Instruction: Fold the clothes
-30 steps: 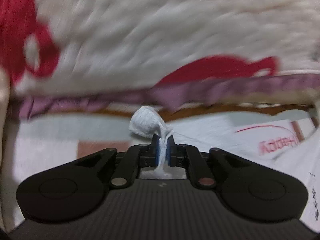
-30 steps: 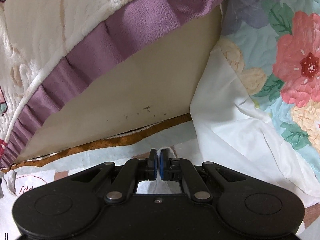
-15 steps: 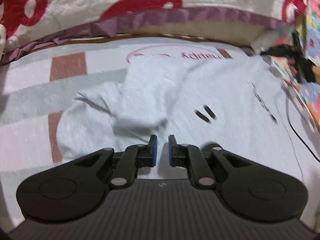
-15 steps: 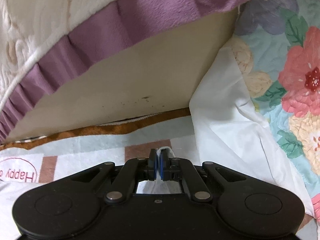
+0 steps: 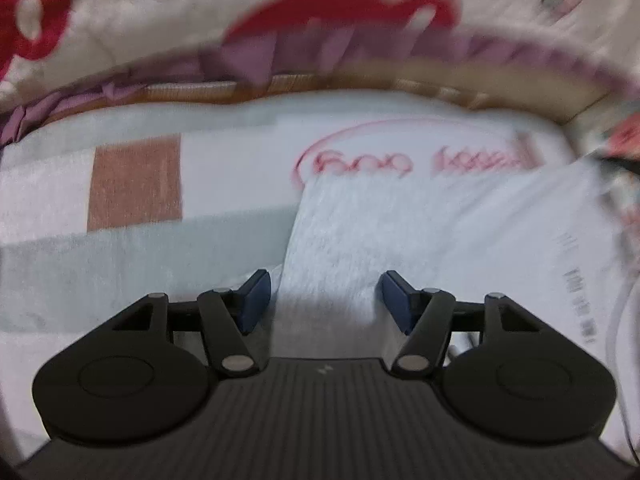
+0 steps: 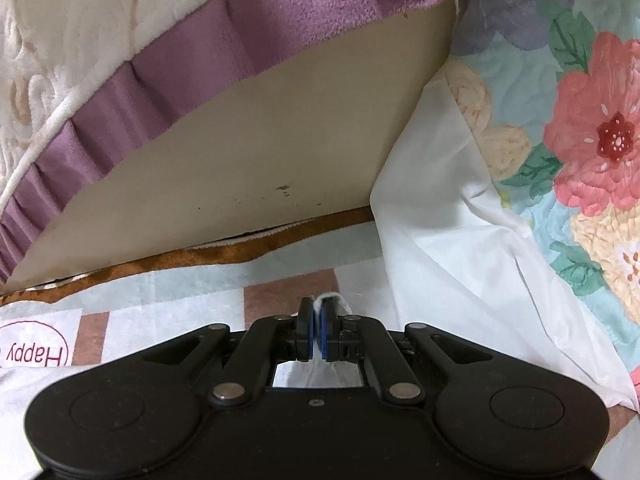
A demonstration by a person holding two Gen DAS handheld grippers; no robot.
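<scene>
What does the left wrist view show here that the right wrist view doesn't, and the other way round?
Only the left wrist view shows the left hand-held gripper, open and empty over the spread white garment, whose printed text is too blurred to read.

Only the right wrist view shows the right hand-held gripper, shut on a small tuft of white fabric, plus a floral quilt and a white sheet at the right.

Both show the checked blanket with its red oval print, and the purple ruffled trim beyond it.

red lettering blurred, garment mostly hidden behind fingers
</scene>
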